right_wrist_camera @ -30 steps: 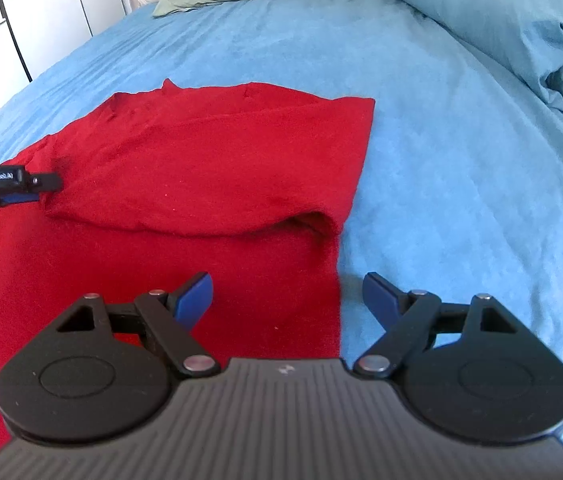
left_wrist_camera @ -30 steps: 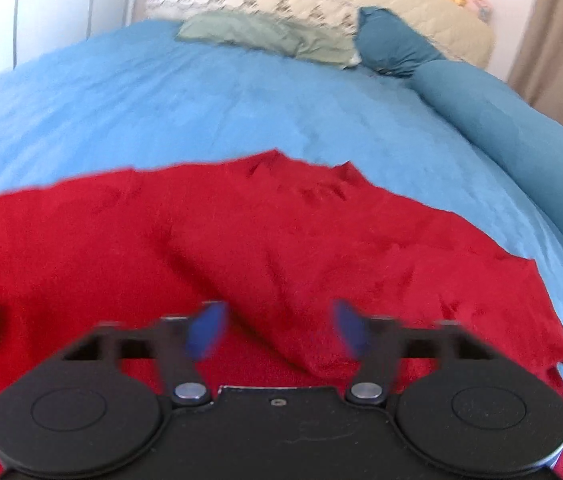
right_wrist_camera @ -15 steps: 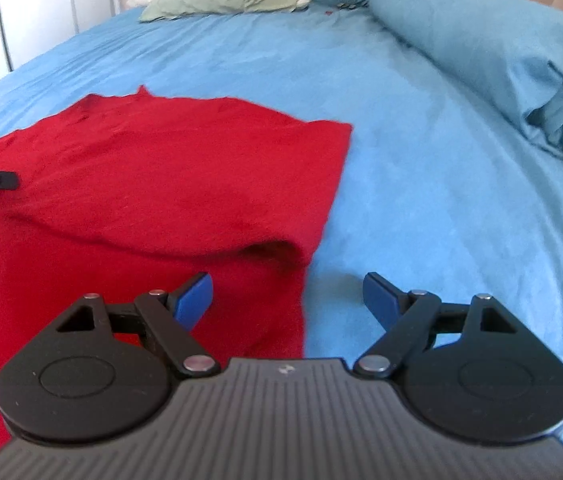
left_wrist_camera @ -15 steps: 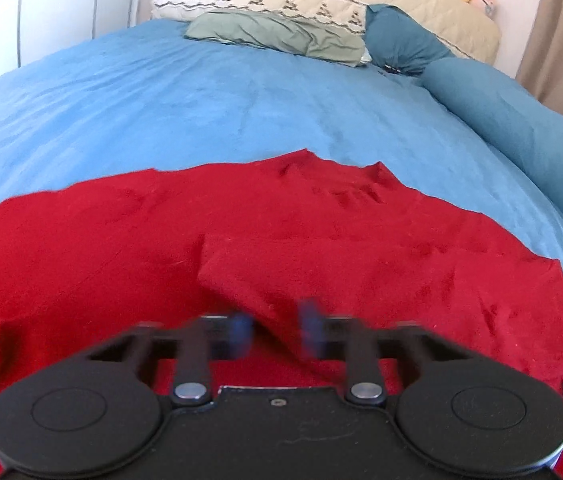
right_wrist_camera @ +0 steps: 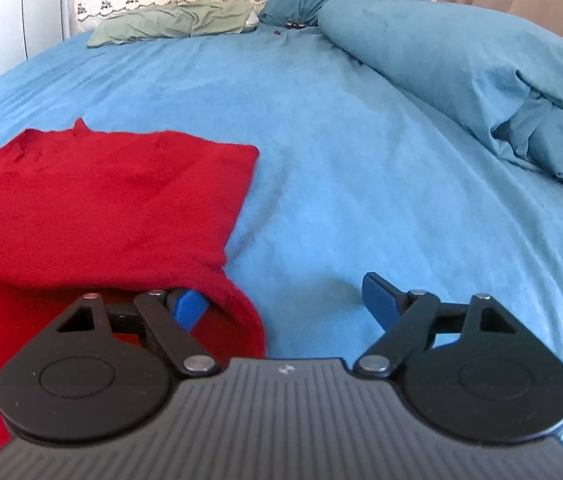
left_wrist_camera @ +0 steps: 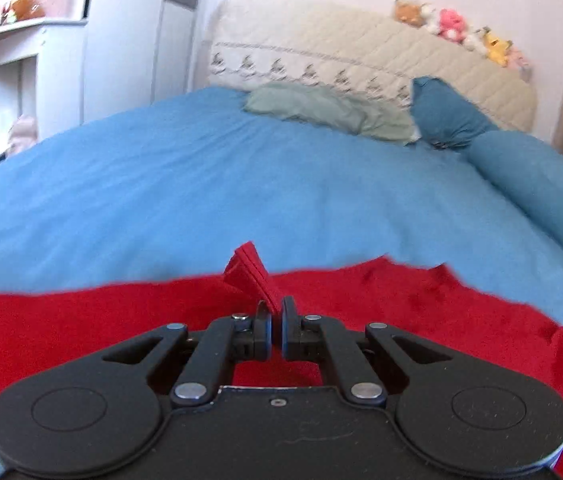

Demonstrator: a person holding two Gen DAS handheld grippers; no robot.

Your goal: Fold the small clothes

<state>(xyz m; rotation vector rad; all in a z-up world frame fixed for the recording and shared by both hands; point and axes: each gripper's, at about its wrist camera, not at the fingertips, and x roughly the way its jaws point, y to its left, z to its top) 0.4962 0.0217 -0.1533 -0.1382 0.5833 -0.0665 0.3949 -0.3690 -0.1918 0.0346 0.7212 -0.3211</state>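
Note:
A red garment (left_wrist_camera: 401, 304) lies spread on the blue bed sheet (left_wrist_camera: 241, 184). My left gripper (left_wrist_camera: 275, 308) is shut on a fold of the red garment, and a doubled hem corner (left_wrist_camera: 247, 270) sticks up between its jaws. In the right wrist view the red garment (right_wrist_camera: 101, 204) lies partly folded over itself at the left. My right gripper (right_wrist_camera: 281, 300) is open low over the bed. Its left fingertip (right_wrist_camera: 189, 306) sits under the garment's folded right edge. Its right fingertip (right_wrist_camera: 377, 292) is over bare sheet.
A rolled teal duvet (right_wrist_camera: 481, 80) runs along the right side of the bed. A green pillow (left_wrist_camera: 321, 110), a teal pillow (left_wrist_camera: 445, 114) and a quilted headboard (left_wrist_camera: 361, 56) with soft toys are at the far end. White cabinets (left_wrist_camera: 61, 60) stand at the left.
My left gripper has closed on a fold of the red garment and tilted up. My right gripper has dropped lower and slid its left finger under the garment's folded edge.

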